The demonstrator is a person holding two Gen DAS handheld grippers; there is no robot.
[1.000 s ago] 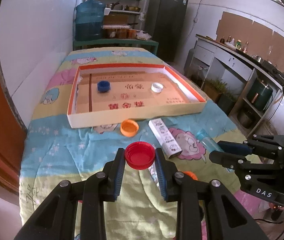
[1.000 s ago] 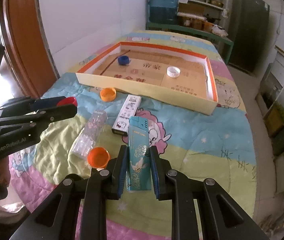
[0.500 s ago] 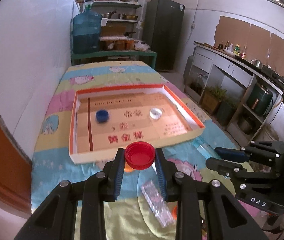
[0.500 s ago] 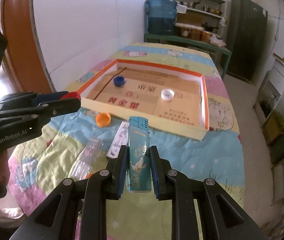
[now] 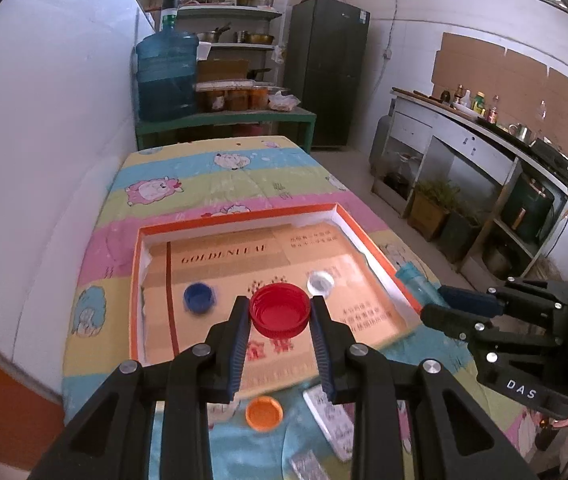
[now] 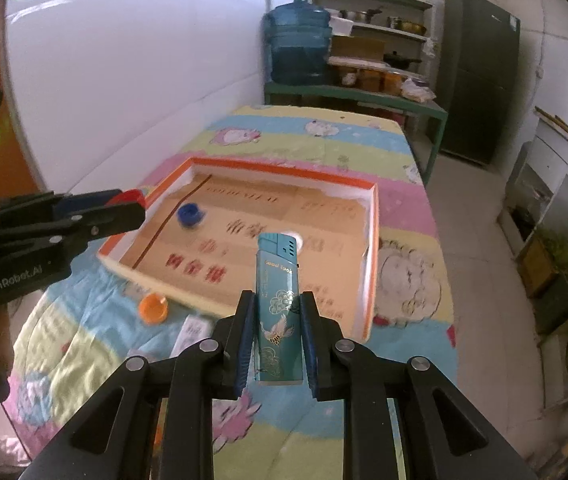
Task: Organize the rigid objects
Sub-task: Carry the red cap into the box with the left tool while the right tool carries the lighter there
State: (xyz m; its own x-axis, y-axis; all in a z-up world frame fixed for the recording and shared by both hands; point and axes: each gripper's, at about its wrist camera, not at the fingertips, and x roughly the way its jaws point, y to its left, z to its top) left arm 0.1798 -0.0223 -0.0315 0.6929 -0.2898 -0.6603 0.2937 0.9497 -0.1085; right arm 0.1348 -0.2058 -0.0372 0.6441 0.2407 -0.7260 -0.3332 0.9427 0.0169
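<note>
My left gripper (image 5: pixel 280 312) is shut on a red bottle cap (image 5: pixel 280 315), held in the air over the near part of the orange-rimmed cardboard tray (image 5: pixel 240 218). Inside the tray lie a blue cap (image 5: pixel 199 298) and a white cap (image 5: pixel 320 282). My right gripper (image 6: pixel 275 304) is shut on a teal lighter (image 6: pixel 276 304) standing upright between the pads, above the tray's near edge (image 6: pixel 371 276). The blue cap (image 6: pixel 188 215) shows there too; the lighter hides most of the white cap. The left gripper (image 6: pixel 124 208) with the red cap appears at the left of the right wrist view.
An orange cap (image 5: pixel 264 413) and a white printed box (image 5: pixel 329 416) lie on the patterned blanket (image 5: pixel 224 176) in front of the tray. A clear plastic piece (image 5: pixel 309 468) lies nearer still. A wall runs along the left; shelves, a water jug (image 5: pixel 167 76) and a fridge stand beyond.
Both grippers have moved forward and up, from over the blanket to over the tray, each keeping its object. The loose orange cap and box have slipped toward the bottom of the views.
</note>
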